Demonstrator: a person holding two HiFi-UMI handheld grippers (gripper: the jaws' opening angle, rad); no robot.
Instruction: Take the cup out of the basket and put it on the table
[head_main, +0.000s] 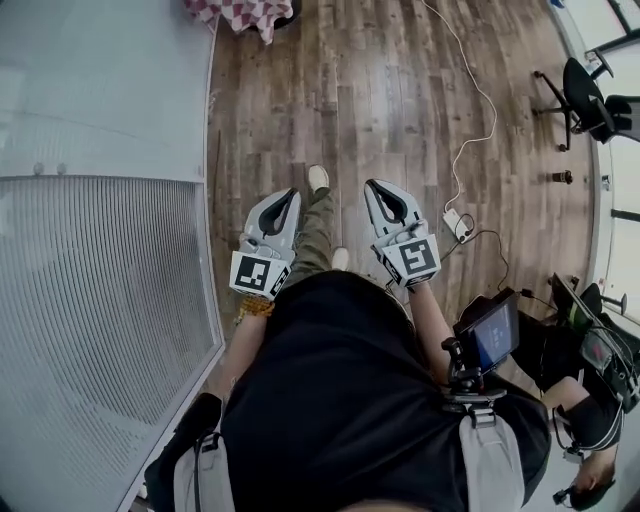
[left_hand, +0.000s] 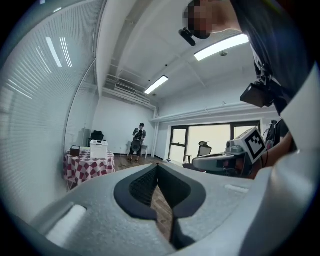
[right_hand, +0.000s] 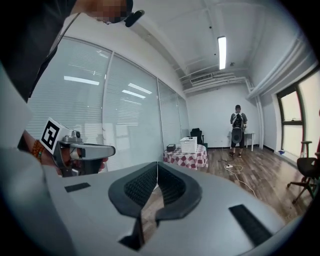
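Standing person seen from above, with both gripper views looking down the room. A glass partition wall with blinds (head_main: 90, 300) runs along the person's left, and a wooden plank floor (head_main: 400, 100) stretches ahead. At the far end stands a table with a red-and-white checked cloth (right_hand: 186, 157), and a second person (right_hand: 237, 125) stands beyond it. An office chair (head_main: 585, 100) stands to the right. A white cable (head_main: 470, 130) trails across the boards to a power strip (head_main: 455, 222).

A white basket (right_hand: 188, 144) sits on the table beside a small dark box (right_hand: 171, 147), well apart from both grippers. At this range the cup cannot be made out.

The left gripper (head_main: 288, 195) and right gripper (head_main: 372, 185) are held side by side at waist height, pointing forward. Each has its jaws closed together with nothing between them.
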